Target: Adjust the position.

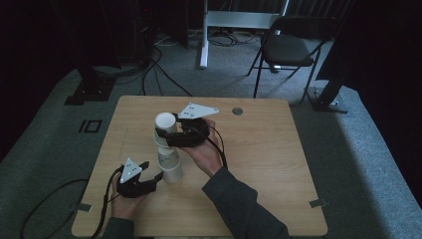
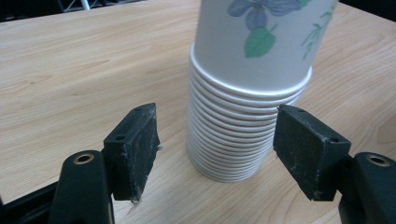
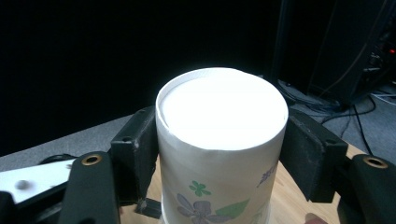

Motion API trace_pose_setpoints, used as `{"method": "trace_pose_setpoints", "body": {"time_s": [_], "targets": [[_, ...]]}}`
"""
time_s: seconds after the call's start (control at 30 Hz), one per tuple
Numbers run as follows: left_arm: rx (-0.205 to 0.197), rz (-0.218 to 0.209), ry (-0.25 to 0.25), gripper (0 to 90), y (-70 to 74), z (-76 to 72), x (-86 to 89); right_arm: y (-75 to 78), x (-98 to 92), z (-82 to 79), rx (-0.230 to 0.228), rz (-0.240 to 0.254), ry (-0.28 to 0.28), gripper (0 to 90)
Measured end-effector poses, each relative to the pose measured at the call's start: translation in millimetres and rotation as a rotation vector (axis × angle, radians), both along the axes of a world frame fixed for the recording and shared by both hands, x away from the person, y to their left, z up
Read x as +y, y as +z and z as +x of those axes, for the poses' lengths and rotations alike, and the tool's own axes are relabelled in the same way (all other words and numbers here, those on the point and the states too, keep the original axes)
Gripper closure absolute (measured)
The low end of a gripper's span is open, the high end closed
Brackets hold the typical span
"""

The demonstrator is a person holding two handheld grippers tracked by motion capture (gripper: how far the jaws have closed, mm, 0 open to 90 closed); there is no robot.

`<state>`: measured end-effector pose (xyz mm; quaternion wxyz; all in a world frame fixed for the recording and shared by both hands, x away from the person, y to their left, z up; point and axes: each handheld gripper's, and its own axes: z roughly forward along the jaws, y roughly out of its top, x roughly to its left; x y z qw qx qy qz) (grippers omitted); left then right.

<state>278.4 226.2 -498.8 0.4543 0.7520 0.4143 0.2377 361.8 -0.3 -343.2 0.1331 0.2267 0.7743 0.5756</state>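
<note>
Black rubber on wide-spread pads: left claw [image 2: 217, 140], nearest, low at the foot of the stack of paper cups [image 2: 233, 116]. Straddles the stack's lowest rims with a gap on either side. Released, then, gripping nothing. Seems parked there as a guard, ready to pinch the stack if it starts to rise or slide.

Stands mouth-down, that stack, rims nested one over another on the pale wood bench [image 2: 70, 60]. Probably kept upside down so each closed base offers a firm place to grip.

Above the stack: top cup [image 3: 222, 107], flower-printed, white base upward. Sits clenched in the right claw [image 3: 222, 140], pads pressing its wall from both sides just below the base. Looks gripped high so the rest of the cup can slide off the one beneath. Appears raised a little over the stack in the high view [image 1: 165, 123]; hard to tell whether fully free of it yet.

Likely step in hand: peeling one cup off. Calls for a straight upward pull, with the left claw closing on the stack if a second cup clings.

Beyond the stack, past the far edge of the bench: grey carpet [image 1: 348, 149], loose cables, a dark folding chair [image 1: 288, 47].
</note>
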Motion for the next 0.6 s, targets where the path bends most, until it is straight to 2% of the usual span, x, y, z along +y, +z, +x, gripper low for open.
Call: {"method": "trace_pose_setpoints", "body": {"time_s": [0.33, 0.6], "targets": [[-0.017, -0.029, 0.032, 32.3, 3.3, -0.3, 13.3, -4.6, -3.5, 20.6, 0.014, 0.007, -0.034, 32.6], [-0.041, -0.042, 0.028, 33.4, 9.1, -1.6, 17.6, -6.1, -1.4, 30.8, 0.016, 0.002, -0.036, 32.6]]}}
